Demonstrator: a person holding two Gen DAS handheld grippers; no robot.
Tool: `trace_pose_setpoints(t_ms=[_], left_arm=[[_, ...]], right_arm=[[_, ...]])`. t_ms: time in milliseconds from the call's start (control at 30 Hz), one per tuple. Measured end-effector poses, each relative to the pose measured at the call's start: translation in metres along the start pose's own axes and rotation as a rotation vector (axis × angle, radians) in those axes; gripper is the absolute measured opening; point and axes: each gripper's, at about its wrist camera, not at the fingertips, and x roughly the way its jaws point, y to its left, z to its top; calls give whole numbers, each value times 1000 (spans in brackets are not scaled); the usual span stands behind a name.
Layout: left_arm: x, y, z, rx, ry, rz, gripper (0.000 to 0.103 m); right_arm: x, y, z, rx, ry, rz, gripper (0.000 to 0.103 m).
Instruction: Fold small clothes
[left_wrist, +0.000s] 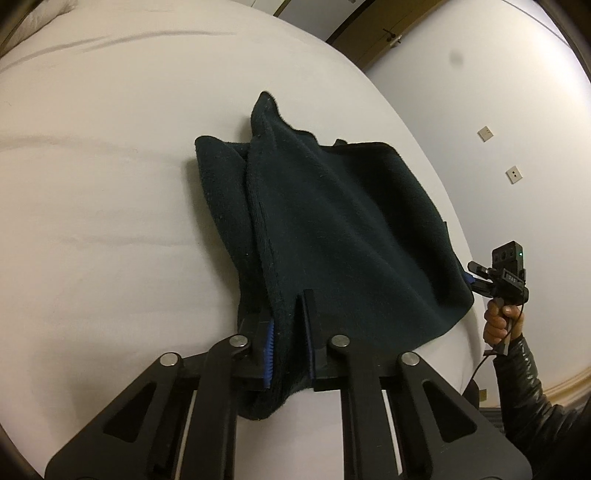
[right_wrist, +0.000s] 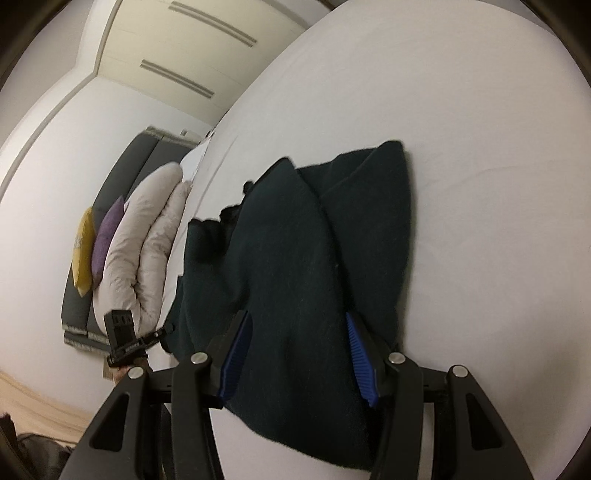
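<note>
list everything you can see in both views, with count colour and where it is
dark cloth: one, dark green, partly folded on the bed, near its edge
bed: one, white sheet, under the cloth
duvet: one, pale beige, rolled at the head end of the bed
cushions: two, yellow and purple, against the grey headboard
wardrobe doors: pale cream with grey bar handles, by the far wall
wall sockets: two, beige, on the white wall
left gripper: black with blue pads, pinching a fold of the cloth
right gripper: black with blue pads, jaws apart astride the cloth
hand: one, holding the right gripper's handle, shiny black sleeve
</note>
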Motion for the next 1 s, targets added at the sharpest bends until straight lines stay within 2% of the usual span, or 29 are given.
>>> trace_pose_setpoints(t_ms=[167,267,333,433,633,767,933,1000], left_arm=[[-3,-13,0,15,-25,-37,9],[1,-16,-2,21,-19,-38,8],[8,-13,-3,7,0,-27,8],[10,-7,-9,-16,-20,-27,6],[-5,1,-31,-71,-89,-36,4],[-3,4,-59,-109,-77,-38,3],[-2,18,-84,-176,-113,-55,4],[-2,10,-80,-146,-119,-27,4]], right_arm=[[2,16,-2,-62,16,21,53],[2,23,-5,-96,20,24,36],[6,25,-7,-113,33,-11,16],[11,24,-10,-117,33,-67,9],[0,21,-19,-92,-34,-100,7],[-7,1,-30,-18,-51,-117,7],[-19,-26,-45,92,-104,-74,7],[-22,-26,-47,103,-127,-55,7]])
